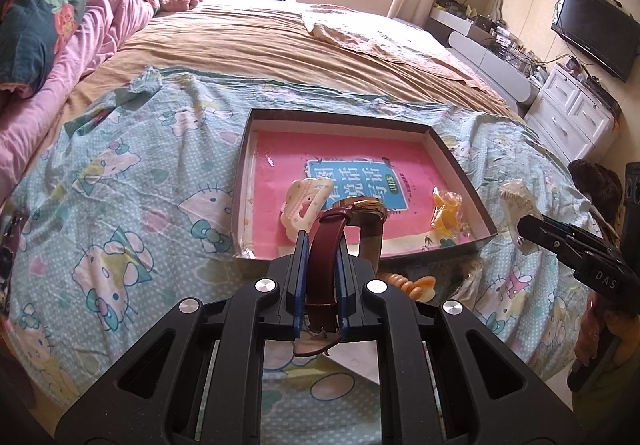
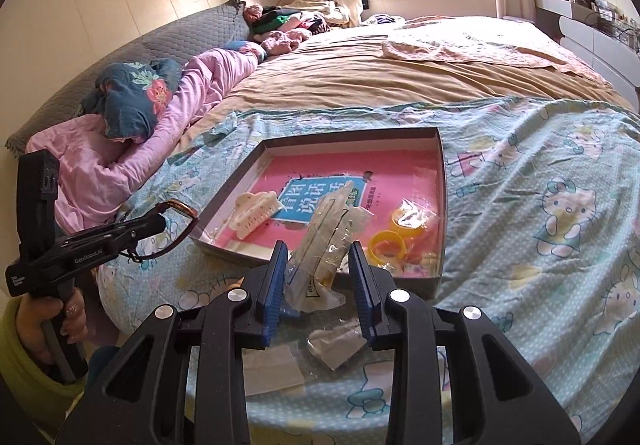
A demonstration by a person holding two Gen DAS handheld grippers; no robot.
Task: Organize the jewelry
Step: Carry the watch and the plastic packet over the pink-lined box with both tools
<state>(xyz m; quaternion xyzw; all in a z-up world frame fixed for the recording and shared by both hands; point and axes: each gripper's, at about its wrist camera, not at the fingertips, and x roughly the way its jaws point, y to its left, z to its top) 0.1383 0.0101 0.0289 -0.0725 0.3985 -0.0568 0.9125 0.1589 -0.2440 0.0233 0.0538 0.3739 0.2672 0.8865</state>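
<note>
My left gripper [image 1: 320,245] is shut on the dark red leather strap of a wristwatch [image 1: 326,265], held above the near edge of a shallow box [image 1: 460,161] with a pink book cover inside. In the box lie a cream hair claw [image 1: 304,205] and a yellow piece in clear wrap [image 1: 446,215]. My right gripper [image 2: 320,257] holds a clear plastic packet [image 2: 324,241] between its blue pads, jaws partly apart, just before the box's [image 2: 442,173] near wall. The left gripper [image 2: 156,225] with the watch shows at the left in the right wrist view.
The box sits on a light blue cartoon-cat sheet [image 1: 132,205] over a tan bedspread. An orange bead bracelet [image 1: 408,283] lies by the box's near edge. Loose plastic wrappers [image 2: 332,345] lie under my right gripper. Pink bedding [image 2: 160,125] lies left, white drawers [image 1: 572,113] right.
</note>
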